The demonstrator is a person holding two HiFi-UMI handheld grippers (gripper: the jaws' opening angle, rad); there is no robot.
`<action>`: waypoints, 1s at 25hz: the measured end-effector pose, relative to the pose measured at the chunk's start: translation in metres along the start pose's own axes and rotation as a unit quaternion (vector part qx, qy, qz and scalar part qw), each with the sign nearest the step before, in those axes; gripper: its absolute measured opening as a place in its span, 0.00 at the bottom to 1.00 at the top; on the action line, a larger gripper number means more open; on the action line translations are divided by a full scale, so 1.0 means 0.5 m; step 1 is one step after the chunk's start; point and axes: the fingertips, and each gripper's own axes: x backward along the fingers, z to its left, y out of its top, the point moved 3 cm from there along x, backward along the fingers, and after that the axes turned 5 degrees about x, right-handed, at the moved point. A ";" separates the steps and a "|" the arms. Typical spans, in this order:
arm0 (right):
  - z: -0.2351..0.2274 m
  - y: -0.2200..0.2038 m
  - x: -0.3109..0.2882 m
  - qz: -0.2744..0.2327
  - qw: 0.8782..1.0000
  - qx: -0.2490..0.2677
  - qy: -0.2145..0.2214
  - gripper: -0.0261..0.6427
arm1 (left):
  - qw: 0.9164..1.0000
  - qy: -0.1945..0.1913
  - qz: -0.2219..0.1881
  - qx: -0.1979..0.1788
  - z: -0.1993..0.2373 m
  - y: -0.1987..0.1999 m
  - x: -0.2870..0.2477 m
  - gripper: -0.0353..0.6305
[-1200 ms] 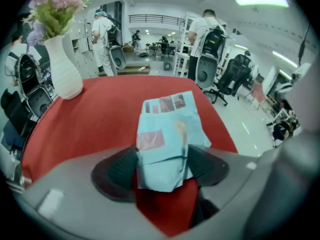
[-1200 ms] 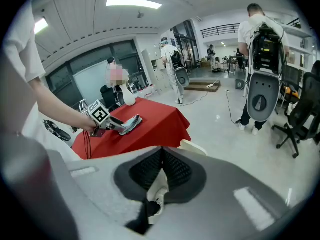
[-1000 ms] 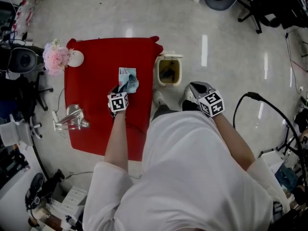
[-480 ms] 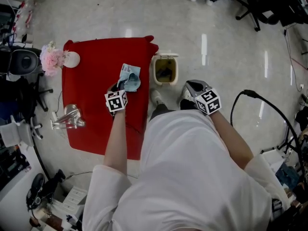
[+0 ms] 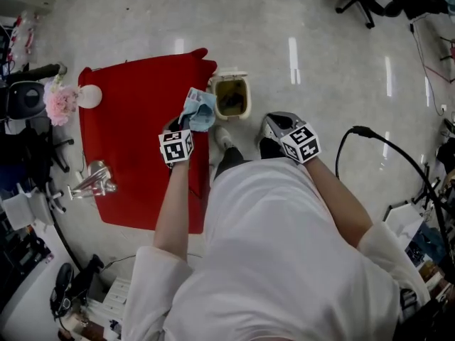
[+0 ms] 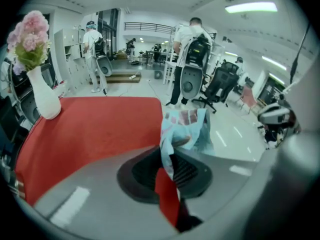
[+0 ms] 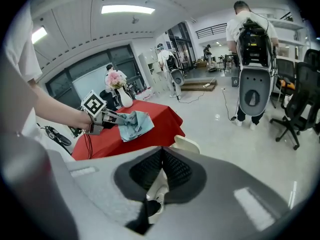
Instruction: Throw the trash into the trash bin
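Far left, fluffy pink flowers (image 5: 59, 99) in a round white vase (image 5: 89, 96). Vase sits on a smooth red cloth (image 5: 131, 148) over the table. Shiny clear glass piece (image 5: 92, 182) near the cloth's left edge. Left gripper (image 5: 186, 123) has just been closing and is clamped on the trash (image 5: 200, 110), a crumpled pale-blue wrapper with a printed patch. The trash hangs over the cloth's right edge, just beside the trash bin (image 5: 228, 75), a cream plastic, boxy bin with its lid up and dark inside. Right gripper (image 5: 274, 126), grey ribbed pads together, empty, over the glossy floor. A second ago the trash was further in over the cloth; now it is lifted and nearer the bin.
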 end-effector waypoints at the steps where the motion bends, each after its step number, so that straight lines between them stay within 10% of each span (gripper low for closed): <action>1: -0.006 -0.005 0.004 0.000 1.000 -0.003 -0.002 0.04 | 1.000 -0.002 0.002 -0.002 -0.010 0.000 -0.006 0.11; 25: -0.112 -0.086 0.023 0.022 0.999 -0.042 0.004 0.04 | 0.993 -0.003 0.112 -0.018 -0.190 -0.088 -0.200 0.11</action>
